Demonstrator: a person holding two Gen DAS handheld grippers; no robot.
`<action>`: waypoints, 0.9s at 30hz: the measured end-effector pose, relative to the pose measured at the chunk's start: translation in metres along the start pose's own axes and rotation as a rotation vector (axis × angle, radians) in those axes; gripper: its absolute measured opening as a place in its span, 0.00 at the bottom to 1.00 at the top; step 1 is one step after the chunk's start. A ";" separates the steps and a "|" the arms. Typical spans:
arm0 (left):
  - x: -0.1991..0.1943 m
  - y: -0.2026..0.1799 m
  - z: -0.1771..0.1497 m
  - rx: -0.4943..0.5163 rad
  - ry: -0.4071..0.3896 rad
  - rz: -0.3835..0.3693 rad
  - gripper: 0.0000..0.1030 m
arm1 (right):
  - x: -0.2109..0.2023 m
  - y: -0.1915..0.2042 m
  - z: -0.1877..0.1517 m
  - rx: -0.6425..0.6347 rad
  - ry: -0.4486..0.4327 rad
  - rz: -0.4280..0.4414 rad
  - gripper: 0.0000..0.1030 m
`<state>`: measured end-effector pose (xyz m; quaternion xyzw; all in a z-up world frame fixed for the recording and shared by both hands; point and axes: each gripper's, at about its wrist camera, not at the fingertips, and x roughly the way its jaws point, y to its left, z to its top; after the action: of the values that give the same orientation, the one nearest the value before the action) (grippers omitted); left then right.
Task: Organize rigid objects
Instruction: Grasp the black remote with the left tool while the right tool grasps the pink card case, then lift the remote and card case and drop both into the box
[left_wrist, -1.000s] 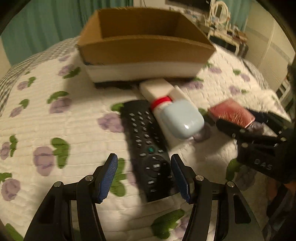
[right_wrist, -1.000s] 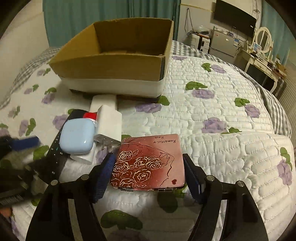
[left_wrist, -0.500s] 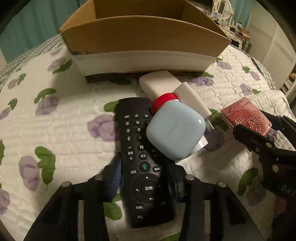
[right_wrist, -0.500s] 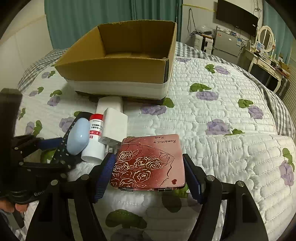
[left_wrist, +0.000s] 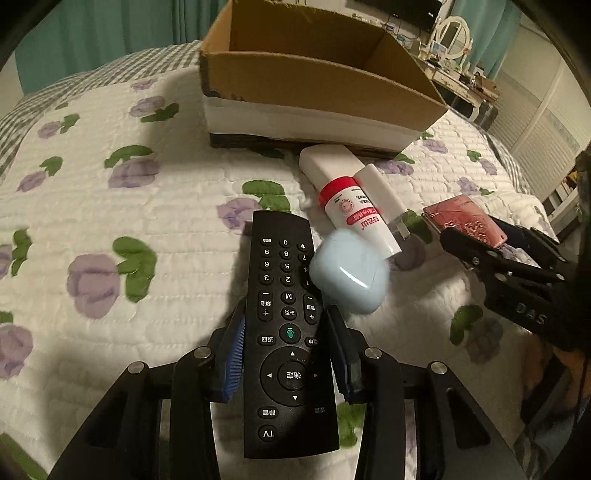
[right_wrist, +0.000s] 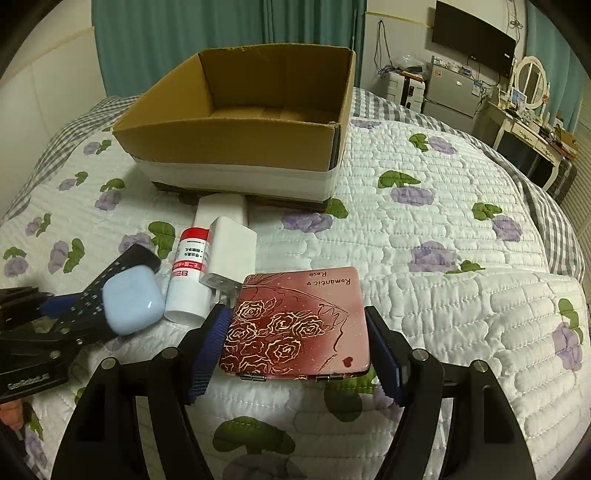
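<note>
On quilt (left_wrist: 110, 206), left claw (left_wrist: 286, 354) clamps remote (left_wrist: 286, 332).

Floral quilted bed (right_wrist: 443, 236), cardboard box (right_wrist: 236, 155), white charger (right_wrist: 231, 254), red tin (right_wrist: 295, 325)

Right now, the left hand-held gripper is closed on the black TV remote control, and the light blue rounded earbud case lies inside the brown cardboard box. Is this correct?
Not quite. The light blue rounded earbud case is not inside the brown cardboard box; it rests on the black TV remote control, as the left wrist view shows. The left hand-held gripper is closed on that remote.
</note>
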<state>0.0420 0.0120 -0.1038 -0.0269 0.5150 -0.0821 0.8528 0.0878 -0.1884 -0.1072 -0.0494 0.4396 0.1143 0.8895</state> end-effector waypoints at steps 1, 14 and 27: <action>-0.003 0.002 -0.001 -0.004 -0.006 0.001 0.39 | 0.000 0.001 0.000 -0.003 -0.001 -0.001 0.70; 0.025 -0.002 0.004 0.004 0.096 -0.024 0.39 | -0.002 0.004 0.000 -0.016 -0.005 0.001 0.70; 0.016 -0.011 0.026 0.017 -0.001 0.022 0.36 | -0.010 0.006 0.003 -0.024 -0.028 0.011 0.70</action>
<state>0.0709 -0.0021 -0.1043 -0.0141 0.5142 -0.0767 0.8541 0.0824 -0.1836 -0.0974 -0.0562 0.4262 0.1251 0.8942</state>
